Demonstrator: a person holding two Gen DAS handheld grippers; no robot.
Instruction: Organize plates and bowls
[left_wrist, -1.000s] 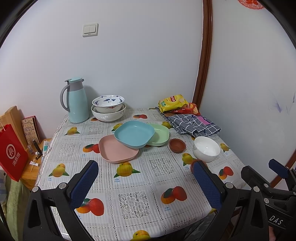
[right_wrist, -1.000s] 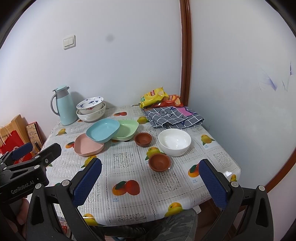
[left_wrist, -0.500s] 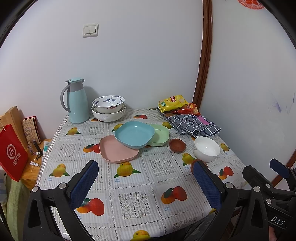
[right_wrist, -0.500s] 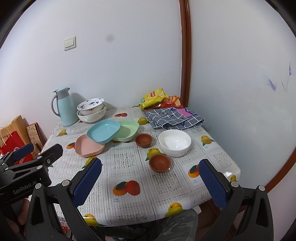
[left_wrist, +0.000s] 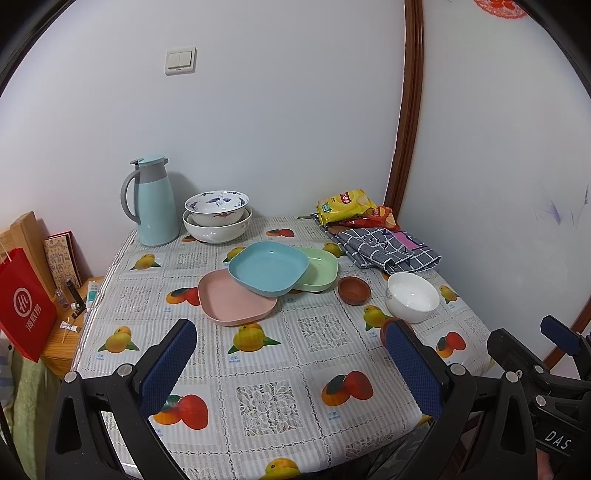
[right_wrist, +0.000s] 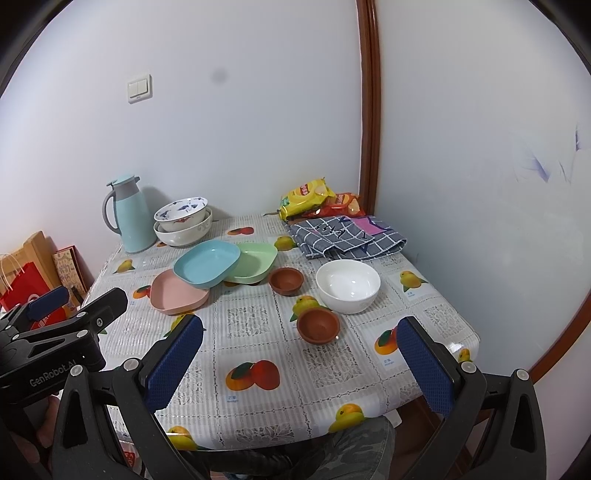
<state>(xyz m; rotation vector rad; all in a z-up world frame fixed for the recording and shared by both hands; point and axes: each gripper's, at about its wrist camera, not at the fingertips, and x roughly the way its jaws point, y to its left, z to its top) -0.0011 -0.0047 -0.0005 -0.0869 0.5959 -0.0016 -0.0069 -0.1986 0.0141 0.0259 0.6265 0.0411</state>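
Lettering "GenRobot.AI" marks left gripper, "DAS", possibly cropped, right gripper.

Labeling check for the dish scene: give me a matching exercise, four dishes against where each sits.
Things:
1. blue plate
2. patterned bowl
3. white bowl
4. thermos

Places:
A. nested in a larger bowl
B. back left corner of the table
C. resting across the pink and green plates
D. alone, in front of the checked cloth

Pairs: 1-C, 2-A, 3-D, 4-B

Home: fruit-print tablecloth, thermos
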